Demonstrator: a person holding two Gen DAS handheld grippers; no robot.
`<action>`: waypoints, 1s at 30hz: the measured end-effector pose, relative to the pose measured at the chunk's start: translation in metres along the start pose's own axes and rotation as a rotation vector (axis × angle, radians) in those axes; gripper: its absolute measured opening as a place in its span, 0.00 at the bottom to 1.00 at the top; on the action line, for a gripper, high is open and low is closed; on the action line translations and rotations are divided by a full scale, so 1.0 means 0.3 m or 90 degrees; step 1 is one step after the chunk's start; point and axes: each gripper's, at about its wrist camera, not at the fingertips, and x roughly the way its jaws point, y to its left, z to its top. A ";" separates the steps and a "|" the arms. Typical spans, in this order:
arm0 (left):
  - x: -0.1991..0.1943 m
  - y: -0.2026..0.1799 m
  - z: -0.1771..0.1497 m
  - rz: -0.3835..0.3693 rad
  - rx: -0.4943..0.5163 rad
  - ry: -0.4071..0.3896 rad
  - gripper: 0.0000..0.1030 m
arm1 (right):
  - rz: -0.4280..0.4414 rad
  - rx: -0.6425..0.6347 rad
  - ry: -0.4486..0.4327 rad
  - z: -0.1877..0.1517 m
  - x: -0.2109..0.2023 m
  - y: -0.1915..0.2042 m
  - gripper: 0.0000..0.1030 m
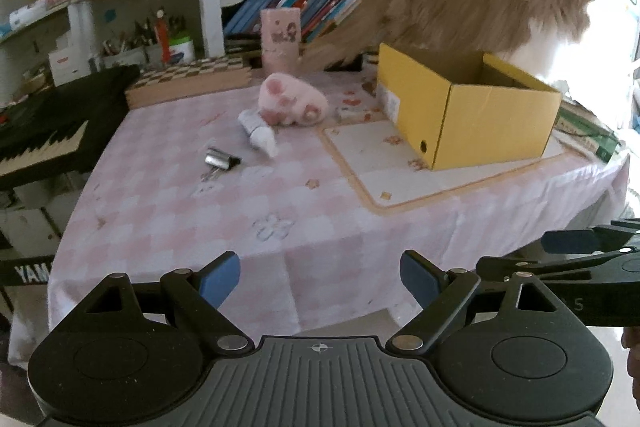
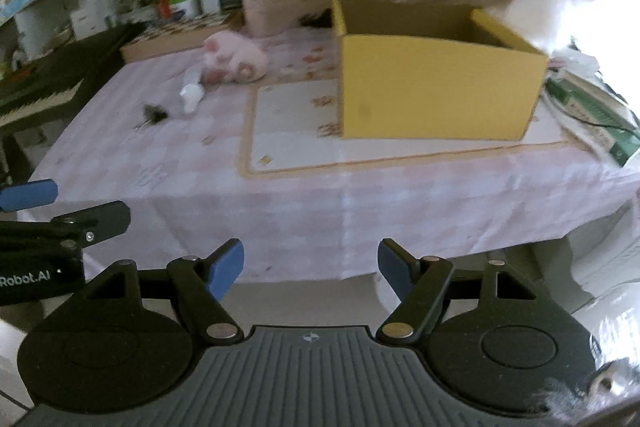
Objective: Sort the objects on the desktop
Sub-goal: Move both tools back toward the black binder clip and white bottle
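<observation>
With the left gripper (image 1: 320, 281) gaping wide and empty and the right gripper (image 2: 310, 269) empty too, the soft pink plush toy (image 1: 291, 100) lying mid-table beside the open yellow cardboard box (image 1: 466, 107) looks light and squashy, best pinched across its plump middle.

Left gripper (image 1: 320, 277) jaws wide, empty; right gripper (image 2: 311, 265) jaws apart, empty.

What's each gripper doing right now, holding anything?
Left gripper: open, empty, short of the table.
Right gripper: open, empty, jaws opening further.
</observation>
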 end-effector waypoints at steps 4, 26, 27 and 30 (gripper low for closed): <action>-0.016 0.035 -0.021 0.008 -0.008 0.006 0.87 | 0.013 -0.016 0.007 -0.012 0.005 0.051 0.70; -0.063 0.185 -0.046 0.041 -0.055 -0.009 0.87 | 0.052 -0.075 -0.001 0.015 0.016 0.218 0.73; -0.064 0.192 -0.045 0.042 -0.055 -0.010 0.87 | 0.053 -0.075 -0.002 0.017 0.018 0.223 0.73; -0.068 0.210 -0.041 0.046 -0.058 -0.015 0.87 | 0.055 -0.079 -0.006 0.027 0.020 0.243 0.73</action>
